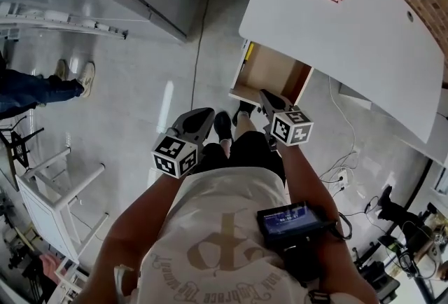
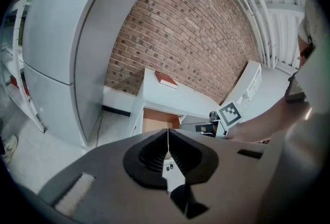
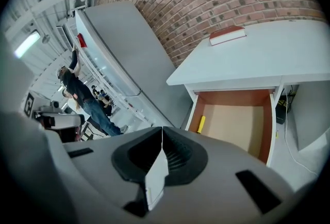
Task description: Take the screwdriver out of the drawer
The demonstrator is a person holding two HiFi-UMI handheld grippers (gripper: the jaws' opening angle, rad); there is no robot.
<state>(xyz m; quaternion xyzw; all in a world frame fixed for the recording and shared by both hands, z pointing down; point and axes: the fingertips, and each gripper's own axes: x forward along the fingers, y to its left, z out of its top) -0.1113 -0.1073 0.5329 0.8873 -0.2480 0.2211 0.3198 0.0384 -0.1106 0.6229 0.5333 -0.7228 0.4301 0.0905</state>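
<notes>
Below the front edge of the desk (image 3: 268, 58): the drawer (image 3: 234, 125) stands pulled open, and its pale wooden floor is bare except for one thing.
Screwdriver (image 3: 201, 124): only a yellow handle shows. It lies along the drawer's left side wall, touching it or just beside it, and the shaft cannot be made out.
Left gripper (image 2: 167, 138): its fingers are pressed together with nothing between them. It is held well short of the drawer.
Right gripper (image 3: 162, 138): its fingers are likewise closed and empty. It is aimed down at the open drawer and is the nearer of the two.
Handling: probably light and stiff. The round, smooth handle may roll or slip.
Where to grip: likely across the middle of the handle. The wall leaves little room for the finger on that side, so nudging it clear first may help.
Red book (image 3: 227, 35): it lies on the desk near the back edge and plays no part.
</notes>
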